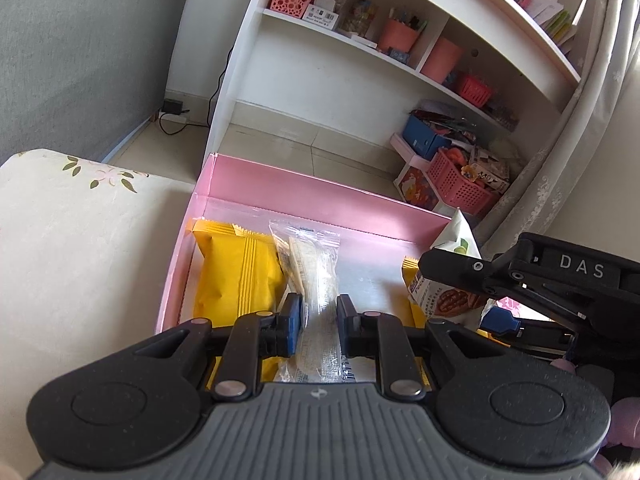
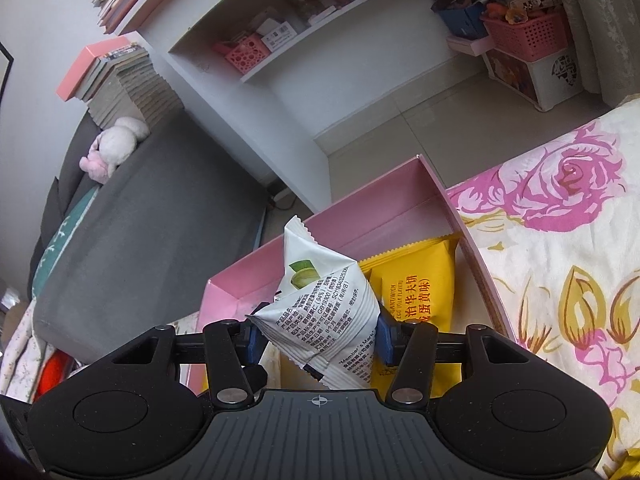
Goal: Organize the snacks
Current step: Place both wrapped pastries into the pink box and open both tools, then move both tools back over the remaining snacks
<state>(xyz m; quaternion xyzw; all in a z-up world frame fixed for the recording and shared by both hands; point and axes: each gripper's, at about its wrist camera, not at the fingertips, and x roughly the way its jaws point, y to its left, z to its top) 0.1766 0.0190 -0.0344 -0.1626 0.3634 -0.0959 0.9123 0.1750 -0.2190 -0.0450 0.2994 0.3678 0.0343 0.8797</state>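
A pink box (image 1: pixel 304 188) lies open on the bed and also shows in the right wrist view (image 2: pixel 384 208). Inside it lie a yellow snack pack (image 1: pixel 236 276) at the left and a clear-wrapped snack (image 1: pixel 316 280) beside it. My left gripper (image 1: pixel 318 314) straddles the clear-wrapped snack with its jaws set a little wider than the wrapper. My right gripper (image 2: pixel 318 334) is shut on a white pistachio packet (image 2: pixel 328 300), held over the box; the packet also shows in the left wrist view (image 1: pixel 448 276). Another yellow pack (image 2: pixel 416 284) lies at the box's right side.
A white shelf unit (image 1: pixel 360 48) with pink baskets and cups stands beyond the box. A pink crate (image 1: pixel 460 184) and boxes sit on the floor at right. A floral bedsheet (image 2: pixel 560 240) surrounds the box. A grey sofa (image 2: pixel 140 220) with a plush toy stands at left.
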